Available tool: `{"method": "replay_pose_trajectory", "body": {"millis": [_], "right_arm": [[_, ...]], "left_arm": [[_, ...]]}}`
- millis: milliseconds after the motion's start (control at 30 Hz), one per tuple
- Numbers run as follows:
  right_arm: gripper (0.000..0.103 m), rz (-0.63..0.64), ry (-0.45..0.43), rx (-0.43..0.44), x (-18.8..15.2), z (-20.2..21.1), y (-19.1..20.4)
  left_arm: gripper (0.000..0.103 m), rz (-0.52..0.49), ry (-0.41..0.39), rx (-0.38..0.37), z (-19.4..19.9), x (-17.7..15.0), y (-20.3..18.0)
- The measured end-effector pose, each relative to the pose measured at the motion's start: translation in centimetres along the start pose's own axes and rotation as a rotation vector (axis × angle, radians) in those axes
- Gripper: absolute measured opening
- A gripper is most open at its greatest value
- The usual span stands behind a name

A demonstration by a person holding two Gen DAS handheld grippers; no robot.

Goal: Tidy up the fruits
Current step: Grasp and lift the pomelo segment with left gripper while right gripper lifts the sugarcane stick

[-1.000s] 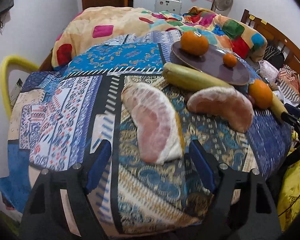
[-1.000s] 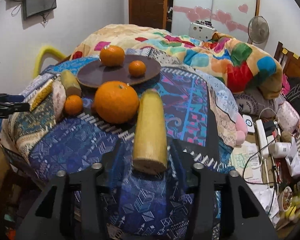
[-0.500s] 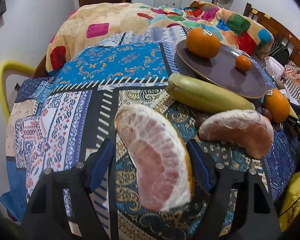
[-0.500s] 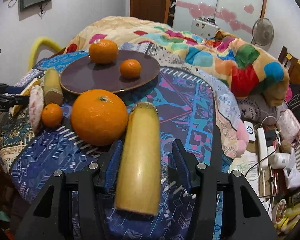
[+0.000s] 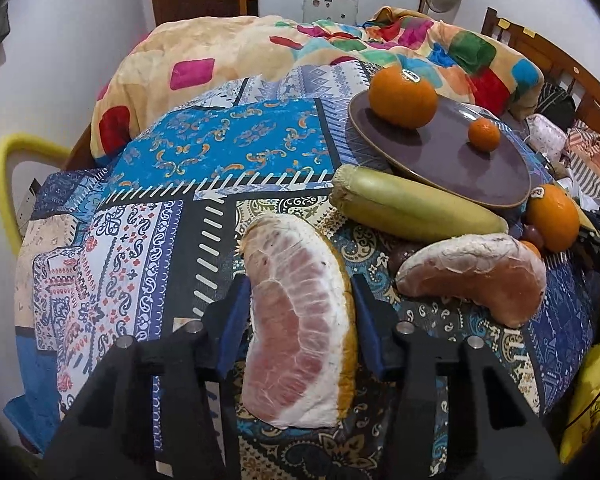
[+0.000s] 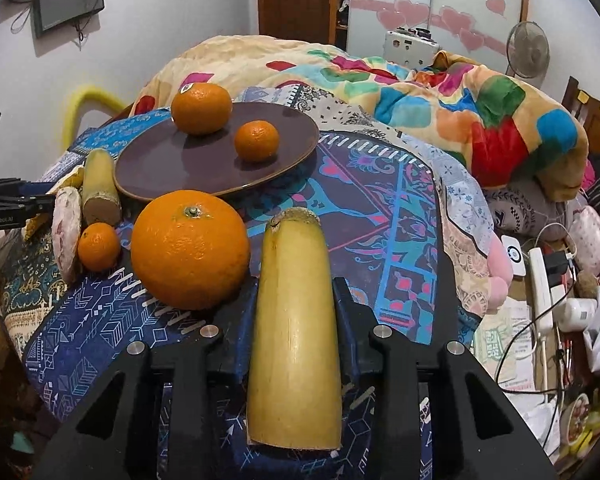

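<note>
- On the patterned bedspread [image 5: 228, 148]: left gripper [image 5: 300, 320], jaws just closed, clamps a pomelo wedge [image 5: 300, 332]; its underside hidden.
- Only the right view shows right gripper [image 6: 294, 320], just closed, pinching a yellow stalk piece [image 6: 294, 332] beside a large orange [image 6: 190, 248].

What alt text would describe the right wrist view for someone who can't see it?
The right tongs have just been closing around a yellow banana piece on a patterned bedspread. Beside it lies a large orange; behind, a brown plate holds two oranges.

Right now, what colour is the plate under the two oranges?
Dark purplish brown, plain; the plate shows best in the right wrist view.
</note>
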State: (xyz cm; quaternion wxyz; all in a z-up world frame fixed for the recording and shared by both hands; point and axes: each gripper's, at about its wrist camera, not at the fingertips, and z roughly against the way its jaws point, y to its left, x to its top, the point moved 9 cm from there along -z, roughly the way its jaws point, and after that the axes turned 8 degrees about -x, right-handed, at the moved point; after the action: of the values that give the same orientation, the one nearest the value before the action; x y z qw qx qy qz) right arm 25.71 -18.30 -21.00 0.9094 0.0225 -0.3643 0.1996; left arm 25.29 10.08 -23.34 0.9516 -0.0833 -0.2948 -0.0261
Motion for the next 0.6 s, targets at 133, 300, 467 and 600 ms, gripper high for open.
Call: {"method": "replay_pose_trajectory", "body": {"millis": [133, 300, 467, 600], "right_arm": [[0.033, -0.029, -0.008, 0.017, 0.0, 0.5, -0.2], [0.033, -0.016, -0.041, 0.002, 0.7, 1.6, -0.1], [0.033, -0.011, -0.086, -0.009, 1.7, 3.0, -0.2], [0.033, -0.022, -0.121, -0.004, 2.9, 3.8, -0.1]], "left_arm": [[0.049, 0.023, -0.016, -0.011, 0.7, -0.1, 0.1], [0.049, 0.007, -0.06, -0.01, 2.4, 0.6, -0.6], [0.049, -0.014, -0.108, -0.022, 4.2, 1.9, -1.8], [0.049, -0.028, -0.147, -0.039, 5.3, 3.3, -2.9]]}}
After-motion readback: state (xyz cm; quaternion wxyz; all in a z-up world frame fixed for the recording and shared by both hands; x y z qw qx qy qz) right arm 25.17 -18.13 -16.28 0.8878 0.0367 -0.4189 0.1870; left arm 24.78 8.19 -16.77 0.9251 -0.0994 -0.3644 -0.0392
